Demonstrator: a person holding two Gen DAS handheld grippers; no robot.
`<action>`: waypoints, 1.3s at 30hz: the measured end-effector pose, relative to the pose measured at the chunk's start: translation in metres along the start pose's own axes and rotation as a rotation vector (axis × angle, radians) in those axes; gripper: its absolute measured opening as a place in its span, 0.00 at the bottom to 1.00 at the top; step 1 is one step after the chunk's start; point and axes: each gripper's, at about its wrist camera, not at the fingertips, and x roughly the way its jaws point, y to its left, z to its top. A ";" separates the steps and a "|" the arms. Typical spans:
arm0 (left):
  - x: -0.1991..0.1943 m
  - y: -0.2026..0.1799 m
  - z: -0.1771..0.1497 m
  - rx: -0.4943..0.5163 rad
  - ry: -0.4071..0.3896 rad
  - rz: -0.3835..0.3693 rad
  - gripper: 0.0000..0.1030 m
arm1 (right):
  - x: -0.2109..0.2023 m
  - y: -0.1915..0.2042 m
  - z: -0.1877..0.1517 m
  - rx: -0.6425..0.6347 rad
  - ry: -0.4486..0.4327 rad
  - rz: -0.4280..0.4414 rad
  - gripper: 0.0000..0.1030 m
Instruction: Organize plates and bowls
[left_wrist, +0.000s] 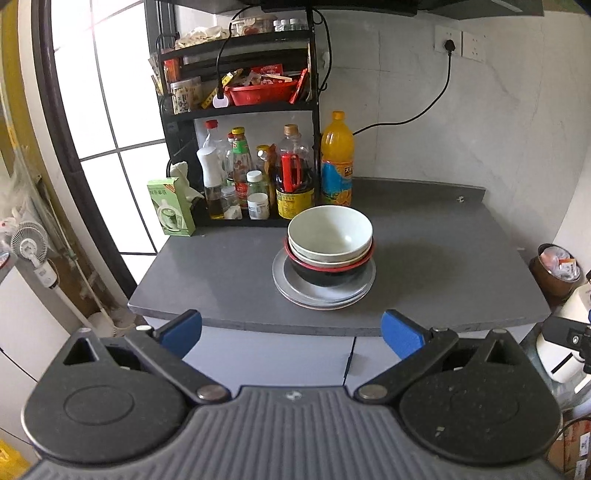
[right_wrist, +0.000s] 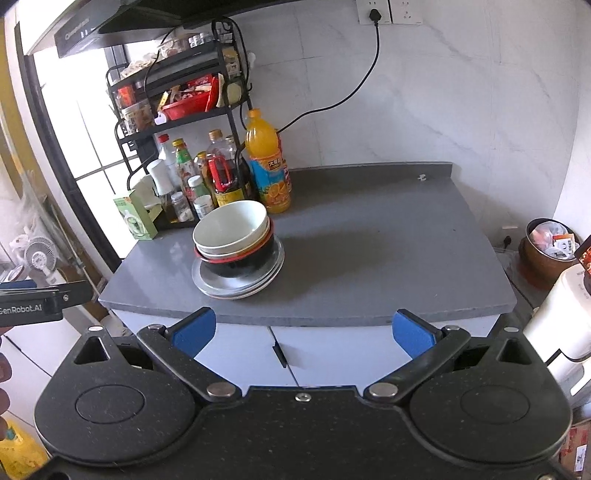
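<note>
White bowl stack (left_wrist: 330, 243) beyond both open jaws

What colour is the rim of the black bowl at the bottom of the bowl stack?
Red; the black bowl shows its red rim most clearly in the left wrist view.

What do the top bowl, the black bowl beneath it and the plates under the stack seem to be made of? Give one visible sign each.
Top bowl: probably glazed ceramic; pale, smooth, soft sheen inside.
Black bowl: glossy black with a red rim; lacquer-look plastic or melamine, possibly ceramic.
Plates: the upper grey one looks like dull metal or glass, those below pale ceramic; uncertain.
</note>
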 end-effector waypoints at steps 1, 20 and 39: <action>-0.001 -0.002 -0.001 0.011 0.003 0.007 1.00 | -0.001 0.001 -0.001 -0.006 0.002 -0.001 1.00; -0.009 -0.026 -0.020 0.024 0.022 -0.022 1.00 | -0.007 0.005 -0.003 -0.031 -0.018 0.003 1.00; -0.008 -0.038 -0.016 0.022 0.014 -0.040 1.00 | -0.005 -0.005 0.001 -0.027 -0.022 -0.006 1.00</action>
